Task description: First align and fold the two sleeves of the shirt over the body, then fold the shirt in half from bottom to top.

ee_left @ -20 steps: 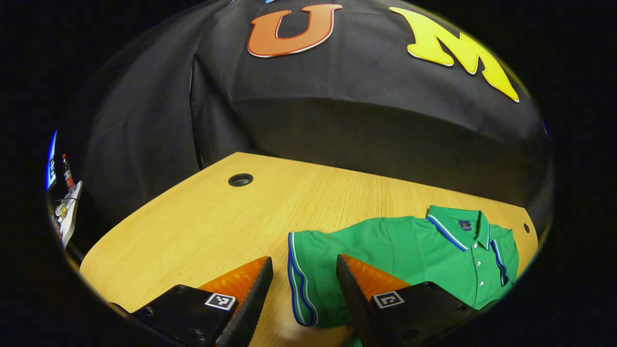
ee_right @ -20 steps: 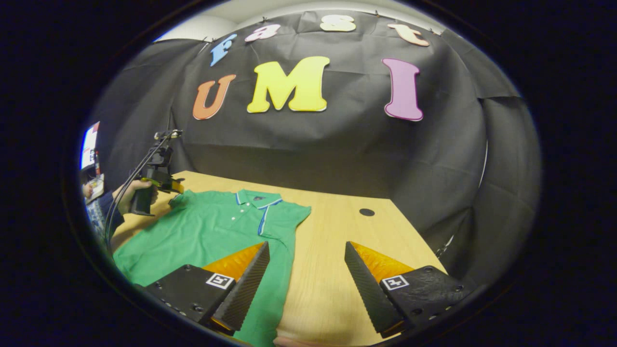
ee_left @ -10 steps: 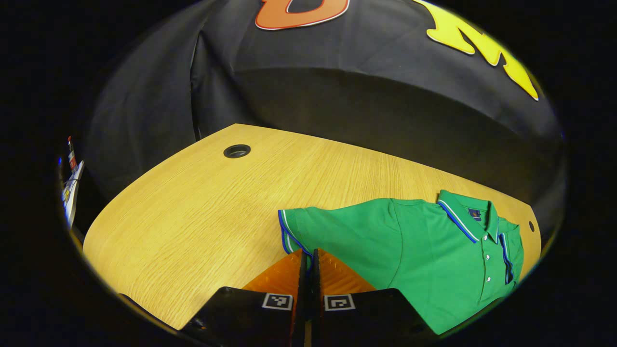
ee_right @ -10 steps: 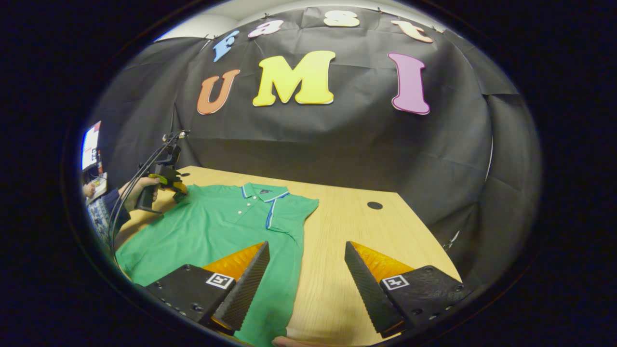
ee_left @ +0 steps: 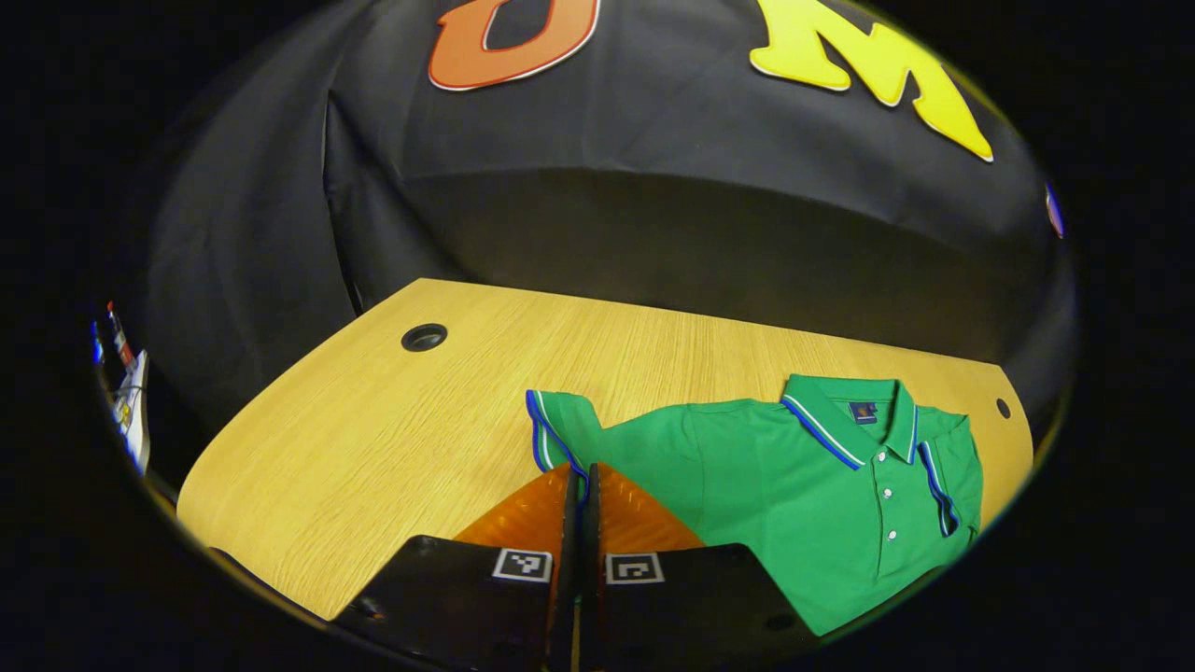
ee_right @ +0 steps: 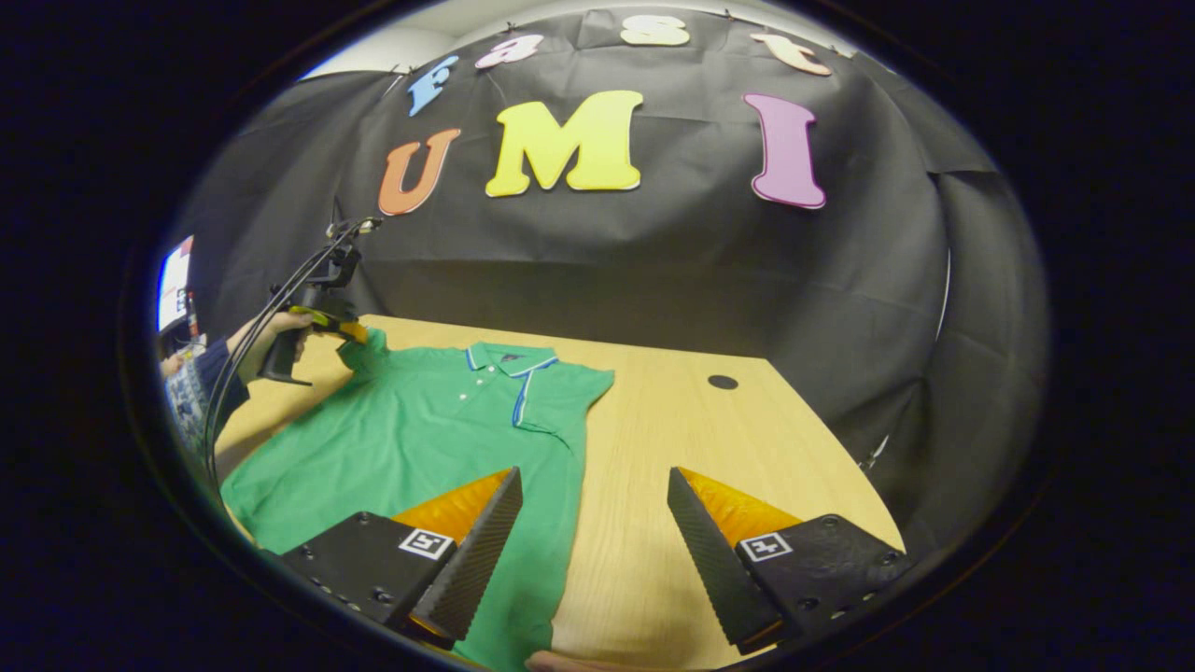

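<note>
A: Where's the shirt (ee_right: 411, 439)?

B: Green polo, flat on the wood counter (ee_right: 653, 448), front up, collar (ee_left: 845, 415) twd the booth's back wall. Blue-white trim on collar, placket and sleeve cuffs. In the right gripper view it covers the counter's left part; bare wood to its right.

A: Left gripper (ee_left: 581, 485)?

B: Fingers pressed together w/ the edge of one sleeve (ee_left: 560, 431) pinched between them, right by the striped cuff. That sleeve stands up off the counter in a peak; rest of the shirt lies down. Right gripper view shows same thing from afar: left gripper at the shirt's far left corner, a hand (ee_right: 271, 331) round its handle, cables arcing up from it, sleeve raised at its tip.

A: Right gripper (ee_right: 593, 523)?

B: Wide open, nothing in it. Hangs over the shirt's near right edge: one finger over green fabric, other over bare wood. Can't tell if it touches the cloth.

A: Other sleeve (ee_right: 583, 387)?

B: Lies flat, spread out on the counter, near side of a round cable hole (ee_right: 722, 382), apart from it. A 2nd hole (ee_left: 424, 337) sits near the counter's left far corner, left gripper view.
</note>
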{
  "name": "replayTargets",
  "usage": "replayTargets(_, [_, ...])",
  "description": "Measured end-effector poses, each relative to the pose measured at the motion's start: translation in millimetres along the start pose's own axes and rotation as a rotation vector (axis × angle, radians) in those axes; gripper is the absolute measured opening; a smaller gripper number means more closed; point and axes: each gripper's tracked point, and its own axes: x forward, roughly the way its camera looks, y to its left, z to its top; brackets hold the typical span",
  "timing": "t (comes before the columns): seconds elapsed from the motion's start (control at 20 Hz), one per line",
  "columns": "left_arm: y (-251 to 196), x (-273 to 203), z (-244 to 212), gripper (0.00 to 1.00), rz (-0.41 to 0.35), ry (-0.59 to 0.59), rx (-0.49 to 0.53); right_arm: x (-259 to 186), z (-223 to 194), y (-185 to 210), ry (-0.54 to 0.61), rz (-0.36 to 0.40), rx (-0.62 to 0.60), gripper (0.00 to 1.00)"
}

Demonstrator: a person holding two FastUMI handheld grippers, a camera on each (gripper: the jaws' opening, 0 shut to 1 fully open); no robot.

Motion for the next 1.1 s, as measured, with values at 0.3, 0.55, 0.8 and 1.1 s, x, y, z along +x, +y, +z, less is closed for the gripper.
replayTargets(0.3, [-62.2, 0.9, 9.7, 0.10, -0.022, -0.018, 0.133, 0.4, -5.0, -2.0, 0.004, -0.003, 0.010, 0.95])
replayTargets(0.55, [-136.8, -17.6, 9.9, 0.59, -0.196, -0.025, 0.093, -3.3, -12.5, 2.1, 0.020, 0.001, 0.009, 0.95])
replayTargets(0.8, [-134.1, -45.1, 28.0, 1.00, -0.186, -0.078, 0.057, -14.8, -18.2, 6.5, 0.018, 0.004, 0.004, 0.95])
replayTargets(1.1, [-110.8, -100.4, 40.8, 1.00, -0.193, -0.163, -0.003, -39.5, -3.3, 18.9, -0.035, 0.005, -0.005, 0.95])
